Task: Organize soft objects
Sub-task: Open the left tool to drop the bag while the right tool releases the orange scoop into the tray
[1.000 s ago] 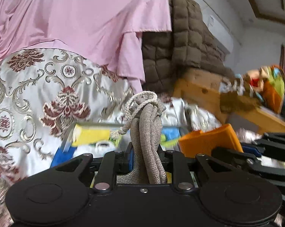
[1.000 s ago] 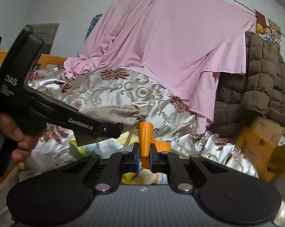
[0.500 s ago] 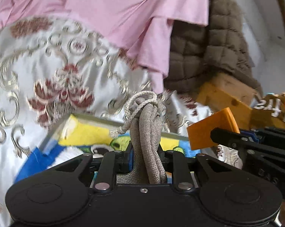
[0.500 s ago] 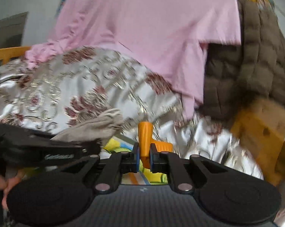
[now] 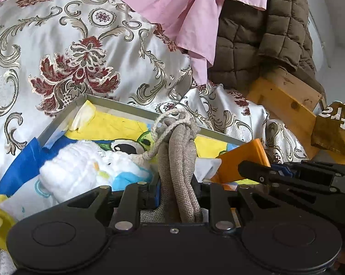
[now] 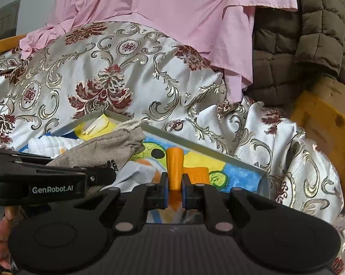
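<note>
A: What is gripped by the left gripper point(image 5: 177, 190)?
B: A beige drawstring pouch point(image 5: 180, 160), held above the tray point(image 5: 135, 111).
A: And the right gripper point(image 6: 174, 192)?
B: Clenched on an orange cloth point(image 6: 175, 167), over the same tray.

Home bedroom, brocade quilt point(image 6: 131, 73), wooden bedframe point(image 6: 326, 119), hanging pink sheet point(image 6: 172, 6)

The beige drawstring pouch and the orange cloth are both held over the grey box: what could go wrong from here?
1. The left gripper pinches the beige woven drawstring pouch low, so its loose white cord could snag the rim of the shallow grey box.
2. The two grippers are close together; the right gripper, shut on the folded orange cloth, might bump the left one.
3. A white fluffy towel already lies inside, so the pouch may land on it and roll.
</note>
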The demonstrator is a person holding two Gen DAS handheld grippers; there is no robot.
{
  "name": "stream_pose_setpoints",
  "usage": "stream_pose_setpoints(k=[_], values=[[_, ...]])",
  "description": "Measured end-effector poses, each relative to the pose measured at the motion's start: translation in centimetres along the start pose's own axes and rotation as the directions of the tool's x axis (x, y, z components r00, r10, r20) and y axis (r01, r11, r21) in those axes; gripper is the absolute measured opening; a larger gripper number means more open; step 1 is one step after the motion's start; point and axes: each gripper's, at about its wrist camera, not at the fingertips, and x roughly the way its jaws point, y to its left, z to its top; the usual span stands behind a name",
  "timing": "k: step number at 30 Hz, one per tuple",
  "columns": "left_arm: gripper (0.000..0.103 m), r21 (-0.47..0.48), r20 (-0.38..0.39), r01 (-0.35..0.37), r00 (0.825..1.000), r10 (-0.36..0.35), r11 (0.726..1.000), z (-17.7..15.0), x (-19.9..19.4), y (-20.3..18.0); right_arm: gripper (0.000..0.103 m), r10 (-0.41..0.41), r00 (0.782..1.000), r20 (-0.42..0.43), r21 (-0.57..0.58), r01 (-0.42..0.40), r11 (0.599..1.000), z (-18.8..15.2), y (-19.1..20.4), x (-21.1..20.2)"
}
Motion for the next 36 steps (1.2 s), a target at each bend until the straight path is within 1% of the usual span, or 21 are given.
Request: stream_pose_setpoints(k=[3, 10, 16, 21, 23, 28, 30, 32, 33, 35, 36], values=[[0.024, -0.011, 0.000, 0.001, 1.000, -0.001, 1.000, -0.1, -0.1, 0.1, 0.012, 0.016, 1.000, -0.009, -0.009, -0.016, 1.000, 0.0, 0.4, 0.1], [0.026, -0.004, -0.006, -0.008, 1.000, 0.008, 1.000, -0.4, -0.4, 0.1, 0.015, 0.014, 1.000, -0.017, -0.018, -0.014, 1.000, -0.2, 1.4, 0.2], [0.028, -0.002, -0.018, -0.012, 1.000, 0.012, 1.000, -0.5, -0.8, 0.1, 0.018, 0.009, 1.000, -0.027, -0.018, -0.010, 1.000, -0.1, 1.1, 0.1], [0.032, 0.017, -0.023, -0.027, 0.999, 0.028, 0.999, -0.5, -1.4, -0.1, 0.022, 0.008, 0.999, -0.032, -0.001, -0.008, 1.000, -0.3, 0.8, -0.3], [0.033, 0.023, -0.023, -0.036, 0.999, 0.036, 0.999, -0.6, -1.7, -0.1, 0.026, 0.006, 0.999, -0.034, 0.008, -0.006, 1.000, -0.3, 0.6, -0.5], [0.037, 0.055, -0.026, -0.060, 0.998, 0.061, 0.997, -0.5, -2.6, -0.4, 0.032, 0.008, 1.000, -0.025, 0.019, -0.007, 1.000, -0.3, 0.3, -1.5], [0.041, 0.073, -0.023, -0.068, 0.997, 0.070, 0.995, -0.5, -3.1, -0.5, 0.037, 0.011, 1.000, -0.020, 0.023, -0.010, 1.000, -0.2, 0.2, -2.0], [0.044, 0.082, -0.020, -0.073, 0.997, 0.075, 0.994, -0.4, -3.7, -0.7, 0.046, 0.010, 1.000, -0.010, 0.029, -0.009, 1.000, -0.1, 0.1, -2.7], [0.046, 0.087, -0.017, -0.075, 0.997, 0.077, 0.993, -0.3, -4.0, -0.9, 0.048, 0.009, 1.000, -0.006, 0.030, -0.009, 1.000, -0.1, 0.0, -3.1], [0.051, 0.098, -0.011, -0.075, 0.997, 0.076, 0.992, -0.2, -4.7, -1.2, 0.055, 0.007, 1.000, 0.002, 0.032, -0.007, 0.999, 0.0, 0.0, -3.9], [0.053, 0.102, -0.008, -0.074, 0.997, 0.075, 0.992, -0.2, -5.1, -1.4, 0.056, 0.005, 1.000, 0.007, 0.033, -0.005, 0.999, 0.1, -0.1, -4.2]])
